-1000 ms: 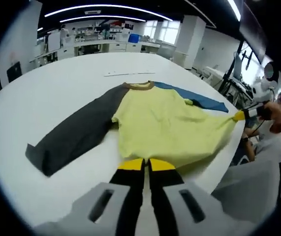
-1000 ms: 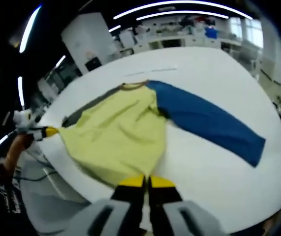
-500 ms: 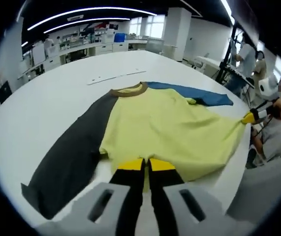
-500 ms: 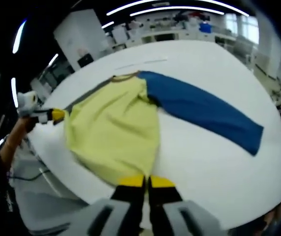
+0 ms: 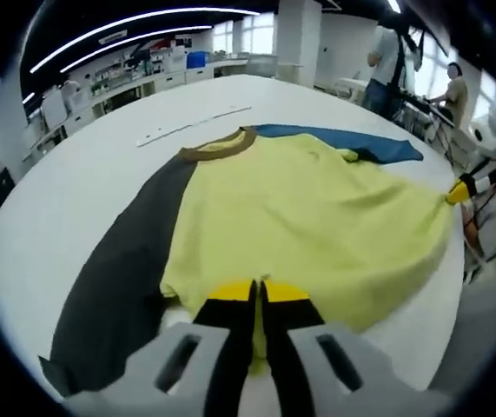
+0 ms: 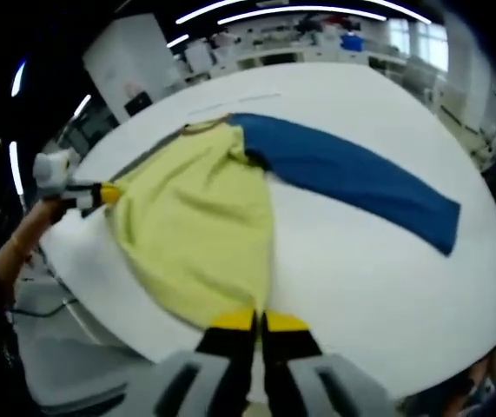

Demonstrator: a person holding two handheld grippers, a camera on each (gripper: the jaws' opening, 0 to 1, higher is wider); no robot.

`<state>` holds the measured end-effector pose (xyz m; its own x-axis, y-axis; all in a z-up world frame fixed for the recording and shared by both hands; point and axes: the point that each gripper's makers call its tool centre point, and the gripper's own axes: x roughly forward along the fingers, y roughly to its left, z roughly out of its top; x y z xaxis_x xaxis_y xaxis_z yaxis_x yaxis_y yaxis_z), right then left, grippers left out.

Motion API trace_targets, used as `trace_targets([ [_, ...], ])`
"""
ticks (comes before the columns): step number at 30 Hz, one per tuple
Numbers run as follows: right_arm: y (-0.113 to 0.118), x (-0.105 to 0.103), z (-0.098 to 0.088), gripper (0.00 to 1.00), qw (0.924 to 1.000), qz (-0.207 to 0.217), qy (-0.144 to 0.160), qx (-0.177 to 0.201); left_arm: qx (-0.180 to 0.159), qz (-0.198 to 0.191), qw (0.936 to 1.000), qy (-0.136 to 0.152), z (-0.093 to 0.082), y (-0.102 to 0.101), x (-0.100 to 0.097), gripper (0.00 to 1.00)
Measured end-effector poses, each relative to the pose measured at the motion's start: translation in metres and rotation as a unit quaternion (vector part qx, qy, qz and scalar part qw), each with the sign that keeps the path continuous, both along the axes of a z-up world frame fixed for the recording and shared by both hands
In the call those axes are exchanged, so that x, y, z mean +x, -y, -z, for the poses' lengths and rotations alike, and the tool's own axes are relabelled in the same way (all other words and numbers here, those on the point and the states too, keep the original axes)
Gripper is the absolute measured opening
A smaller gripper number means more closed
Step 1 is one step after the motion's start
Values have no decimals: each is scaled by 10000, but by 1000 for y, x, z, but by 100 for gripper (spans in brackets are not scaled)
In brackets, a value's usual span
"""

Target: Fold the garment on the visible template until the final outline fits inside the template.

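Yellow-tipped fingers point(image 5: 230, 292) of the left gripper point(image 5: 257, 295) are pressed together on the near hem of the shirt point(image 5: 308, 217), and the yellow cloth is pinched between them. In the right gripper view, the fingers point(image 6: 284, 323) of the right gripper point(image 6: 257, 323) are also closed on the hem of the shirt point(image 6: 197, 221), at its other bottom corner. The shirt is spread on a white table point(image 5: 74, 182), with its yellow body stretched between the two grippers and lifted a little near the table edge. A brown collar point(image 5: 220, 146) is seen at the far end of the body. A dark grey sleeve point(image 5: 117, 278) is laid flat on the table to the left in the left gripper view, and a blue sleeve point(image 6: 352, 178) is laid out to the right in the right gripper view, well apart from the gripper. In the left gripper view the right gripper is seen at the right edge, with its yellow tip point(image 5: 459, 190) at the corner of the hem. In the right gripper view the left gripper is seen at the left, held by a hand point(image 6: 23, 239), with its tip point(image 6: 107, 193) touching the cloth. A thin pale strip point(image 5: 194, 124) lies on the table beyond the collar. People point(image 5: 395, 56) are standing in the background behind the table.
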<state>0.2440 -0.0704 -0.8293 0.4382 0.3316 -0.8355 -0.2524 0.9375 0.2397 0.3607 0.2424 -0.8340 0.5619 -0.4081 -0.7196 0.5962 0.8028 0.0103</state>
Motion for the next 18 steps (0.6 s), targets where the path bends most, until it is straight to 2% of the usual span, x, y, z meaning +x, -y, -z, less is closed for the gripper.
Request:
trace_targets([
  [4,0,0,1,0,10000,18,-15,-10,132,170,9997,135,1,3,1,0],
  [9,1,-1,2,0,10000,-20,-34,-41,189,160,9995,201,-1,-3,3,4],
  [13,1,-1,2,0,10000,-26,-40,-43,12,141,9994,300,-12,-5,3,8],
  [18,0,-2,3,0,10000,-58,-49,-61,-196,120,9994,272,-23,-6,-4,10],
])
